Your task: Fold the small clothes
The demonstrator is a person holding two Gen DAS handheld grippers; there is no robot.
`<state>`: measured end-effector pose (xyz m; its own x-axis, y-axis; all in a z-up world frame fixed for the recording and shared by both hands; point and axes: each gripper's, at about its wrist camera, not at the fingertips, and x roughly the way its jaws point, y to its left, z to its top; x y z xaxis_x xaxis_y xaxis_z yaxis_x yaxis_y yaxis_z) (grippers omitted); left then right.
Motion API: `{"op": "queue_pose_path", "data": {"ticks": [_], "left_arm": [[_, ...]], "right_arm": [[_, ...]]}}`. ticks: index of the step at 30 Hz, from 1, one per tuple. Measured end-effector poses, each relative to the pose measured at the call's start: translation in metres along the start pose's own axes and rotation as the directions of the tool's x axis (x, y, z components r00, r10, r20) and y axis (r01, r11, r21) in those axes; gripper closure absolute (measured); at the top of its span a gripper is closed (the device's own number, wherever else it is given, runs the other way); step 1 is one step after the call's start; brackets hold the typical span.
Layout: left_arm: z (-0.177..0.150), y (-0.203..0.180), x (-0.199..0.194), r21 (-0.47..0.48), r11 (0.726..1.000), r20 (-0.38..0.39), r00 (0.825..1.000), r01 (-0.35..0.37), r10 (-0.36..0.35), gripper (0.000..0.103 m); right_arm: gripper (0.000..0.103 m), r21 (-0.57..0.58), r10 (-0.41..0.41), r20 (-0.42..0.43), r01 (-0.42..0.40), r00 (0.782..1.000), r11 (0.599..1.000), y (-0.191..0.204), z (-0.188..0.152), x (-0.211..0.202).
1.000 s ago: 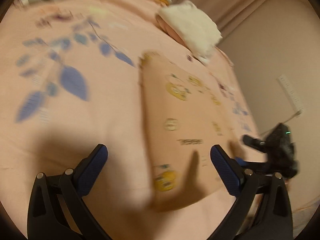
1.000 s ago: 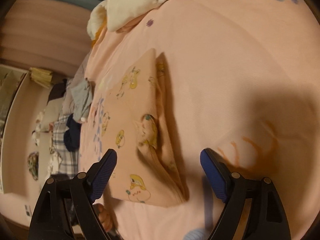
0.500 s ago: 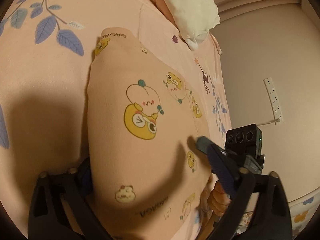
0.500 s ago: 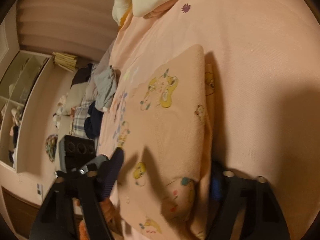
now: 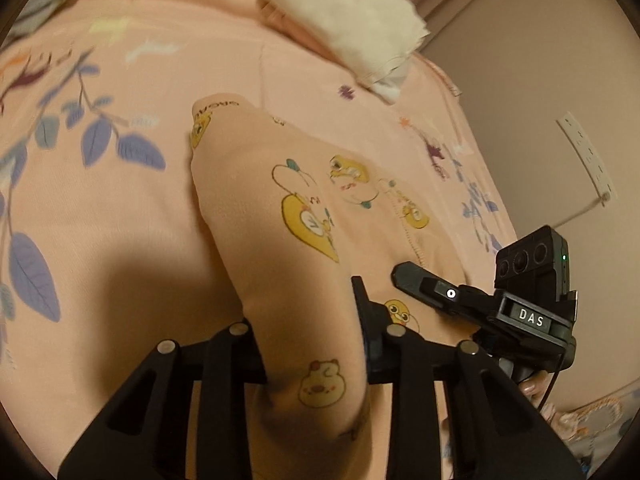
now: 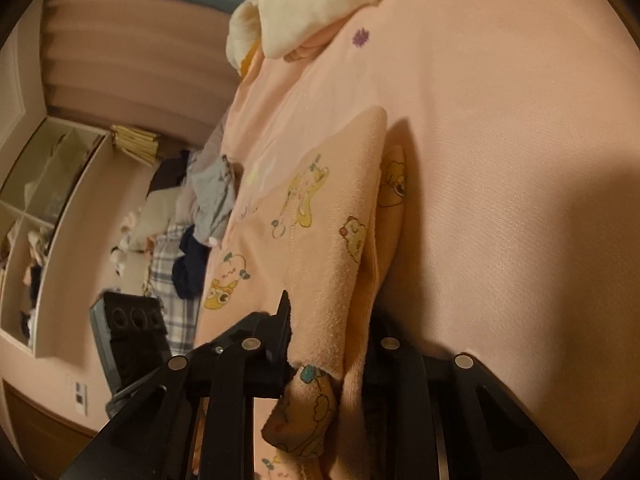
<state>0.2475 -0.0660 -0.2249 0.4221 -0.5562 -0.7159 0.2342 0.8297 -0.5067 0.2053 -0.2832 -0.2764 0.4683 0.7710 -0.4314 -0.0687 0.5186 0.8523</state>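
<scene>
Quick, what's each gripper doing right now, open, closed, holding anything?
Left gripper: jaws have just been closing, now shut on the peach cartoon-print garment.
Right gripper: jaws have just been closing, now shut on the same garment's other end.

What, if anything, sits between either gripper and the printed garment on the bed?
Nothing visible. The left gripper and right gripper, jaws just closing, each clamp a fold of the garment directly, on the bedspread.

Left gripper (image 5: 314,344) fingers just closed, pinching cloth. Right gripper (image 6: 330,344) fingers just closed, pinching cloth.
</scene>
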Motion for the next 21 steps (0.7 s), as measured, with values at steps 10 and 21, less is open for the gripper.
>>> {"op": "queue_pose_path", "data": {"ticks": [10,21], "left_arm": [[0.001,-0.025,-0.083,0.111,0.994,0.150,0.988,0.020,-0.037,0.074],[-0.004,-0.014,-0.176,0.124,0.992,0.283,0.959,-0.023,-0.013,0.074]], "right_arm": [[0.078,-0.180,-0.006,0.082,0.021,0.997,0.983,0.075,-0.007,-0.036],[0.078,-0.363,-0.017,0.087,0.048,0.996,0.931,0.178,-0.015,-0.022]]}}
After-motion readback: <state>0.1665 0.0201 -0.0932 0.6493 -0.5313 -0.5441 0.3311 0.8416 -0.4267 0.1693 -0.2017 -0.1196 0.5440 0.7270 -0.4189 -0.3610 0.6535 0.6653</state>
